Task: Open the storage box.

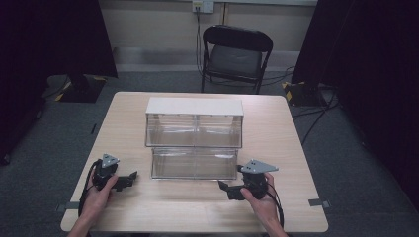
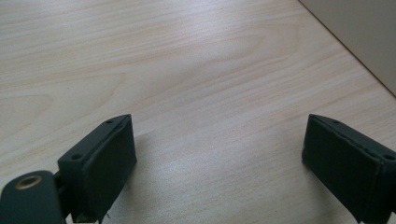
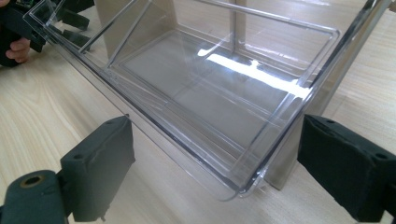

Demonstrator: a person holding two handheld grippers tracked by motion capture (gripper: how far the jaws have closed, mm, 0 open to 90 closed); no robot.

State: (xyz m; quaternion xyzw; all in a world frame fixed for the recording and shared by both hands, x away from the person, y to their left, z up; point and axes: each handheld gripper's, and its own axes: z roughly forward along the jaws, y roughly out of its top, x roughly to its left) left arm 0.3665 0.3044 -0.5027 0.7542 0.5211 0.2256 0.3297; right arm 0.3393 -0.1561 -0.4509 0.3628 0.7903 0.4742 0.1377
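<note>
This looks like a lab or recording studio room rather than a home. A plain light-wood table [image 1: 197,197] stands on grey carpet [image 1: 365,163], with dark curtains [image 1: 44,39] hung at both sides and a bare pale wall behind carrying a socket [image 1: 202,6] from which a cable drops. A black folding chair [image 1: 235,54] stands alone at the far side, loose cables [image 1: 316,118] run over the floor, and yellow-and-black striped stand feet [image 1: 296,91] sit by the curtains.
</note>
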